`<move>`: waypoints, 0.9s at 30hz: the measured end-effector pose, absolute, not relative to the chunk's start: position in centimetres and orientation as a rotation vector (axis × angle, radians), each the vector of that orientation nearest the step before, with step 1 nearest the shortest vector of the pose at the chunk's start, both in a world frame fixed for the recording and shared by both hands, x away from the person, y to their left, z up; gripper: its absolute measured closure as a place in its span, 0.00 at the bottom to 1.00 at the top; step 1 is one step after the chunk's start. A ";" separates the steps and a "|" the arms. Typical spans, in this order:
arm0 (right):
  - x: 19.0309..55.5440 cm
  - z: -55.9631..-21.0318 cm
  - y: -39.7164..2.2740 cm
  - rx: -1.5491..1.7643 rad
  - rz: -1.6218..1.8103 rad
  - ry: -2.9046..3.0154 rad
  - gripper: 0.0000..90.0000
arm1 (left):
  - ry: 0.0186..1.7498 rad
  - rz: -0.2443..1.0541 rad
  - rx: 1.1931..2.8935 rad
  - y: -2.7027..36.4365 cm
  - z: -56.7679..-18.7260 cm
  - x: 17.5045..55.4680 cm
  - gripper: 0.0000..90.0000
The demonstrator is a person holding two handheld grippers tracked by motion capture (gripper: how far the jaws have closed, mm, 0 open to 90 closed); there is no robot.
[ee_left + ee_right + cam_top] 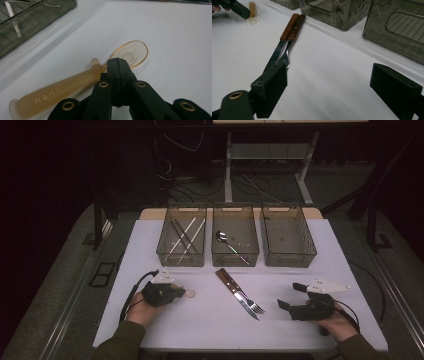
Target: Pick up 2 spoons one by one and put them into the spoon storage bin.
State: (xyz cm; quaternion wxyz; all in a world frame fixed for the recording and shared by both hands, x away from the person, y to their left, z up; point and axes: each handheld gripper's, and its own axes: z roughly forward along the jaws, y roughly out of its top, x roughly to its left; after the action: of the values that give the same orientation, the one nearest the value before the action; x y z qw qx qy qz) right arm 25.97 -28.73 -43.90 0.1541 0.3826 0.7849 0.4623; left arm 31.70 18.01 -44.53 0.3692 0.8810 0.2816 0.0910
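Left gripper (pixel 117 61) jaws pressed together at neck of amber spoon (pixel 75 87) lying on table (pixel 175 37); we can't confirm pinch. We lift slowly, watch slip. Right gripper (pixel 329 82) spread, idle near knife (pixel 284 37).

dim lab: floor cables (pixel 250 182), white table (pixel 320 250)

Three clear bins (pixel 235 235) are sitting in a row at the far side of the surface (pixel 310 270). Two chopsticks (pixel 184 236) are lying in the left bin, one metal spoon (pixel 227 242) in the middle. One knife (pixel 235 292), one fork (pixel 245 295) and one amber plastic spoon (pixel 75 82) are lying nearer.
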 end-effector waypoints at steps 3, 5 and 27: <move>26.0 -43.9 -28.7 1.097 1.322 2.249 0.16 | 0.727 0.239 2.267 17.8 -44.6 32.1 0.99; 26.0 -43.9 -28.7 1.097 1.322 2.249 0.16 | 0.733 0.239 2.267 17.7 -44.7 32.4 0.99; 26.0 -43.9 -28.8 1.098 1.325 2.249 0.16 | 0.794 0.303 2.245 17.0 -44.8 35.3 0.99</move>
State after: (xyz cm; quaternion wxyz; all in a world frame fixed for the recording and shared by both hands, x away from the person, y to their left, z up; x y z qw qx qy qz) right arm 26.00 -28.76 -43.95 0.1543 0.3832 0.7847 0.4621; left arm 35.27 17.00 -44.79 0.3620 0.8718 0.3084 0.1175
